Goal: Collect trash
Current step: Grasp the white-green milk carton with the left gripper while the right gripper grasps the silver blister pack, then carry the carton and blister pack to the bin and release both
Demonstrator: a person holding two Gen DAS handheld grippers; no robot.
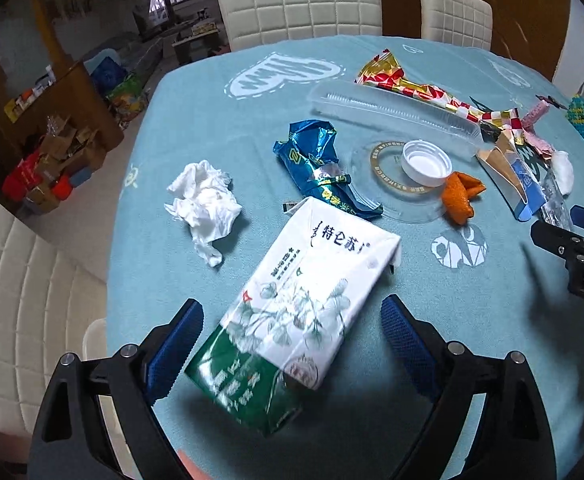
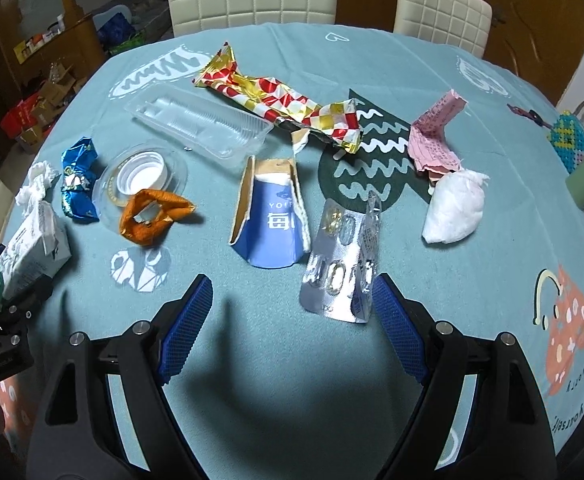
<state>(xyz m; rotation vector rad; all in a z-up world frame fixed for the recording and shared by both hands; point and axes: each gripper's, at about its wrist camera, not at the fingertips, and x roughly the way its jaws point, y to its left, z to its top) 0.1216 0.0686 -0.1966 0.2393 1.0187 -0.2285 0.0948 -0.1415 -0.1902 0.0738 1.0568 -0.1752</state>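
Left wrist view: the left gripper [image 1: 292, 344] stands spread wide, holding nothing. The milk carton [image 1: 292, 312] lies flat at lower centre between the fingers, touching neither, its long axis running lower left to upper right, skewed to the jaw line.

Right wrist view: the right gripper [image 2: 288, 320] is likewise spread and empty. The blister pack [image 2: 342, 264] lies just ahead by the right finger; the carton sits far left. The left hand is judged nearer the carton.

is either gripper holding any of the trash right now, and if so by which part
Nothing is held. The left gripper is open around the milk carton without clamping it; the right gripper is open above the tablecloth.
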